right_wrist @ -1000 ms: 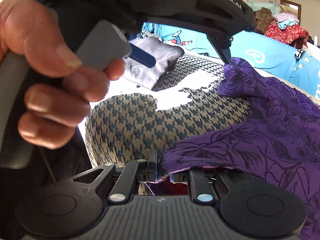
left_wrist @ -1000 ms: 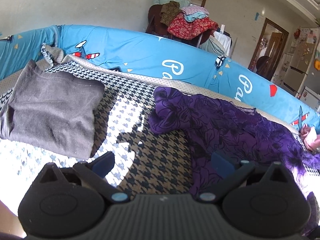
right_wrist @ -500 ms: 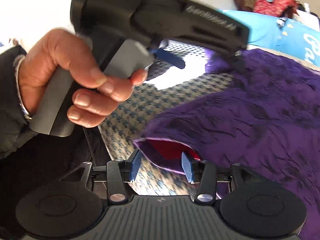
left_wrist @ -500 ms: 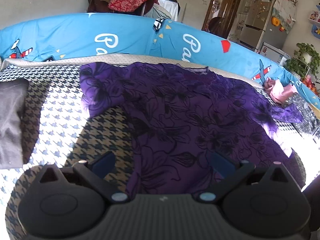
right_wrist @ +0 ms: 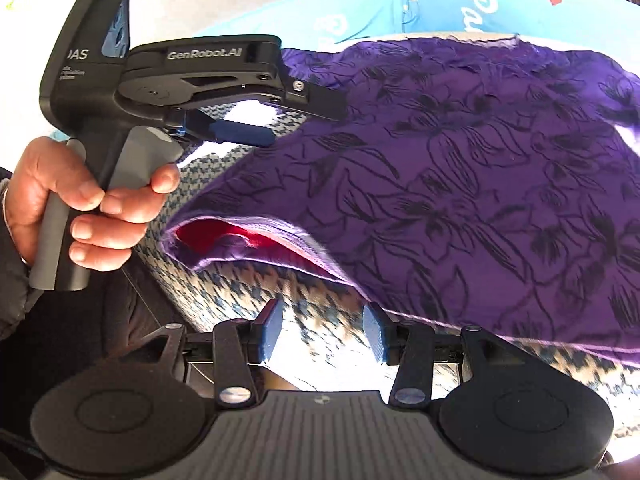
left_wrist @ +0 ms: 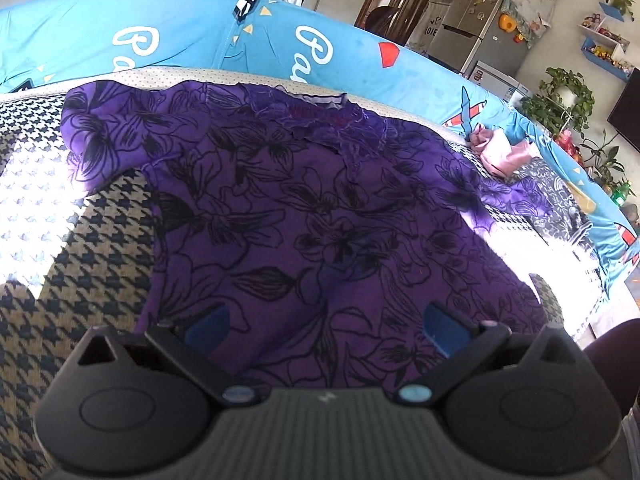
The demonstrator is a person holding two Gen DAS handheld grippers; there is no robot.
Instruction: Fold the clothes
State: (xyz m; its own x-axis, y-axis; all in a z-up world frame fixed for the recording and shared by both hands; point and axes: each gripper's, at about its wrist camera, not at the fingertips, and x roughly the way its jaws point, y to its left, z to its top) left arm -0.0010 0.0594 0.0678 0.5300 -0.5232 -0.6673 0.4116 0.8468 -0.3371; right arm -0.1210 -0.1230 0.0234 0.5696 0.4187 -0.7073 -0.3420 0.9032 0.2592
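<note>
A purple top with black flower print [left_wrist: 320, 208] lies spread on the houndstooth cover [left_wrist: 72, 264], neckline at the far side. My left gripper [left_wrist: 326, 326] is open and hovers over its near hem, empty. It also shows in the right wrist view [right_wrist: 280, 120], held by a hand above the top's left edge. My right gripper [right_wrist: 322, 332] is open and empty, just in front of the near hem of the purple top [right_wrist: 460, 184], whose red lining [right_wrist: 224, 236] shows at a lifted corner.
A blue printed bolster [left_wrist: 240, 36] borders the far side of the surface. A pink cloth [left_wrist: 500, 152] lies at the far right edge. A fridge, a door and plants stand beyond. The houndstooth cover [right_wrist: 280, 288] lies under my right gripper.
My right gripper has opened and let go of the top's hem, then drawn back. My left gripper has swung right from the grey folded garment to above the purple top.
</note>
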